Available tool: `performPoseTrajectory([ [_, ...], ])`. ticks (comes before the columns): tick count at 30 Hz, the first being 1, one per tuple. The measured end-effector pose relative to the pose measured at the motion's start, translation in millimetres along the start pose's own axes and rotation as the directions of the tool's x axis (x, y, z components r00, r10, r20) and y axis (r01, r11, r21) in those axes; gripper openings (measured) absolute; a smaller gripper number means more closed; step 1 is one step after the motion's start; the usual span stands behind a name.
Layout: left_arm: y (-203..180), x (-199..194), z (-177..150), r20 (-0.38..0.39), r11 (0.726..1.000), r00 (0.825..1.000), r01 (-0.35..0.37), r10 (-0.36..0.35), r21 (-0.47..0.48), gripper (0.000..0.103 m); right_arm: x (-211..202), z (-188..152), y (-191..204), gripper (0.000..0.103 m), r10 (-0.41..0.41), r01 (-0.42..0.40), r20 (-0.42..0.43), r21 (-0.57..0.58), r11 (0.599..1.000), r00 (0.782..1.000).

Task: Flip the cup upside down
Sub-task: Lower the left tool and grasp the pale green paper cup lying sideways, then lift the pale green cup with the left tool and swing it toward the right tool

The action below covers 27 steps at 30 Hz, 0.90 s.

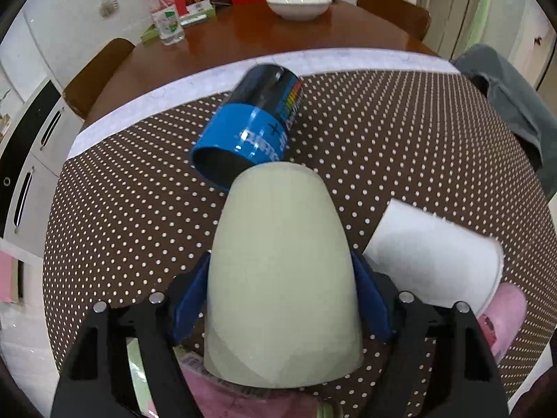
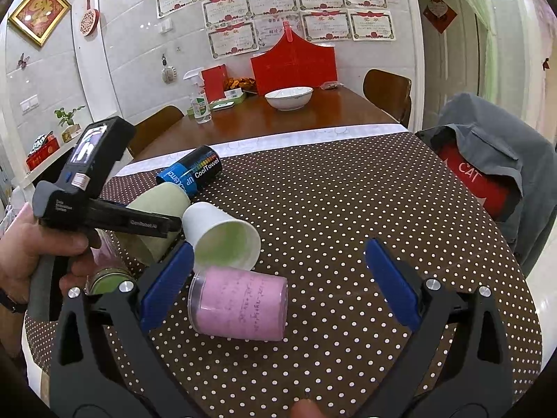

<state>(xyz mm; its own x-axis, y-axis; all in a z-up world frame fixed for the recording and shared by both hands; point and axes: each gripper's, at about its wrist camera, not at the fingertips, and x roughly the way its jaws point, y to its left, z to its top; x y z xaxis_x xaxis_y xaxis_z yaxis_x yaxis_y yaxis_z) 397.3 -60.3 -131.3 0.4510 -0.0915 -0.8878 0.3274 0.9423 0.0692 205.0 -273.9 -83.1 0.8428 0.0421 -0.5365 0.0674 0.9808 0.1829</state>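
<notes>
Pale green and held fast, the cup (image 1: 283,271) sits between the blue pads (image 1: 369,299) of the left tongs (image 1: 283,299), which are clamped on its sides; its closed base points forward, away from the tongs, and its wider rim lies back toward the handle. From the right wrist view the same cup (image 2: 156,205) shows tilted in the left tongs (image 2: 167,226), above the brown polka-dot tablecloth (image 2: 348,209).

Just ahead of the left tongs lies a blue-and-black CoolTowel canister (image 1: 250,129) on its side, its open end touching or just beside the cup's base. To their right lies a white paper cup (image 1: 431,254) on its side.

Spread wide apart, the right tongs (image 2: 278,282) grip nothing. Between their pads a pink plastic cup (image 2: 240,306) lies on its side, nearer the left pad (image 2: 167,285), with the white paper cup just beyond it. Farther off on the wooden table (image 2: 313,115) stands a white bowl (image 2: 289,97).
</notes>
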Motion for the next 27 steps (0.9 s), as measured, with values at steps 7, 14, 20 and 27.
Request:
performPoseTrajectory([
  [7, -4.9, -52.2, -6.9, 0.123, 0.999, 0.992, 0.037, -0.036, -0.005, 0.076, -14.5, -0.7, 5.3, 0.097, 0.002, -0.002, 0.022, -0.006, 1.000, 1.000],
  [14, -26.5, -113.4, -40.6, 0.216, 0.997, 0.973, 0.072, -0.078, 0.037, 0.076, -35.8, -3.1, 10.1, 0.097, 0.008, -0.007, 0.049, -0.006, 1.000, 0.999],
  [20, -36.3, -149.6, -76.8, 0.265, 0.995, 0.959, 0.091, -0.101, 0.051, 0.076, -65.5, -9.1, 14.4, 0.097, 0.012, -0.011, 0.087, -0.016, 1.000, 0.996],
  [27, -49.1, -176.6, -125.8, 0.301, 0.992, 0.946, 0.107, -0.121, 0.061, 0.076, -97.4, -18.6, 19.9, 0.097, 0.020, -0.016, 0.122, -0.030, 0.999, 0.992],
])
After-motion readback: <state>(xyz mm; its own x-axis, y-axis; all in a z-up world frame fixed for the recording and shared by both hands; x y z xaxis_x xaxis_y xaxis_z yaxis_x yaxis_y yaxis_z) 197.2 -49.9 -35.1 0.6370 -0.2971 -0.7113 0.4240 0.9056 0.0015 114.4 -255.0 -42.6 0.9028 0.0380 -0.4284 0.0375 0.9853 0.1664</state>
